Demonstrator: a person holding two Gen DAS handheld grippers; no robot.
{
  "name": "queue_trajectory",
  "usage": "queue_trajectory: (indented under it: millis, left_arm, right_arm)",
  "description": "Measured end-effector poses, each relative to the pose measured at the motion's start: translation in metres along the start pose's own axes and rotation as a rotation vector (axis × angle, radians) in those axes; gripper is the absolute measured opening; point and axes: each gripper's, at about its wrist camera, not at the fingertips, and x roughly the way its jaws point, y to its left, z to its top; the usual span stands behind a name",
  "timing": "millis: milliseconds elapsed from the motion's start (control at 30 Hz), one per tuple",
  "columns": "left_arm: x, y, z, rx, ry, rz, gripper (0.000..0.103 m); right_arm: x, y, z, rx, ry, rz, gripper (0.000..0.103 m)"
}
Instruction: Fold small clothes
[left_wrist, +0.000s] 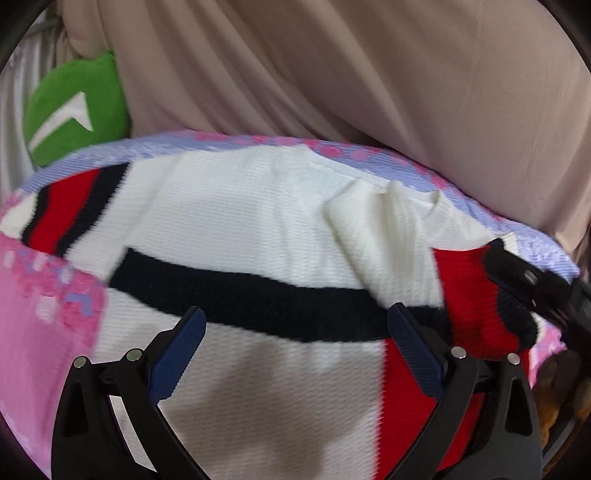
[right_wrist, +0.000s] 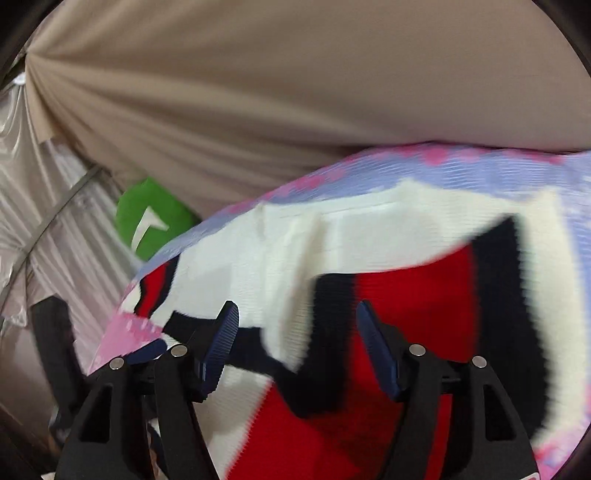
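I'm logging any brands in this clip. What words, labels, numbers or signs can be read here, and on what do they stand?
No readable words or numbers.
White arrow-like chevron mark, no letters: on the green cushion.
Knitted sweater: stripes only, no label showing.
Pink and lilac patterned cloth: pattern only, blurred.

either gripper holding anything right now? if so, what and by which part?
Nothing held. Left gripper and right gripper both stand open above the knit sweater, pads clear of the fabric.

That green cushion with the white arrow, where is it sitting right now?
The green cushion sits at the upper left in both wrist views, beyond the far edge of the pink and lilac cloth under the striped knit sweater, tucked against the beige curtain.
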Motion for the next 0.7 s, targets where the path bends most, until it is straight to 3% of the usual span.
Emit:
queue_trajectory:
  millis: [100, 133, 167, 200, 267, 367, 433, 533, 633, 700]
  left_arm:
    - [-0.011, 0.030, -0.006, -0.006, -0.011, 0.053, 0.097]
    - [-0.013, 0.040, -0.007, -0.009, -0.008, 0.070, 0.097]
    - [-0.014, 0.048, -0.008, -0.011, -0.008, 0.079, 0.097]
    - [-0.016, 0.058, -0.008, -0.012, -0.011, 0.093, 0.097]
    - [-0.021, 0.074, -0.007, -0.011, -0.031, 0.126, 0.097]
    - [-0.027, 0.091, -0.006, -0.016, -0.060, 0.148, 0.097]
    - [-0.027, 0.095, -0.005, -0.030, -0.069, 0.145, 0.097]
    - [-0.024, 0.097, -0.004, -0.061, -0.064, 0.139, 0.097]
    - [-0.022, 0.094, -0.006, -0.076, -0.046, 0.126, 0.097]
    - [-0.016, 0.092, -0.005, -0.063, -0.027, 0.128, 0.097]
  right_arm:
    - [0.046, 0.016, 0.008, -0.014, 0.077, -0.029, 0.058]
    - [0.058, 0.015, 0.010, -0.005, 0.091, -0.051, 0.030]
    - [0.061, 0.013, 0.012, 0.007, 0.088, -0.060, 0.009]
    - [0.055, 0.009, 0.016, 0.037, 0.055, -0.056, 0.009]
    - [0.015, 0.008, 0.023, 0.067, -0.107, -0.035, 0.009]
    - [-0.060, 0.022, 0.031, 0.024, -0.362, -0.107, 0.009]
    - [-0.079, 0.037, 0.037, 0.009, -0.420, -0.084, 0.010]
    - [-0.021, 0.072, 0.041, -0.088, -0.245, -0.014, 0.015]
    - [0.076, 0.094, 0.016, -0.184, 0.072, 0.056, 0.015]
    - [0.084, 0.088, -0.002, -0.185, 0.126, 0.041, 0.013]
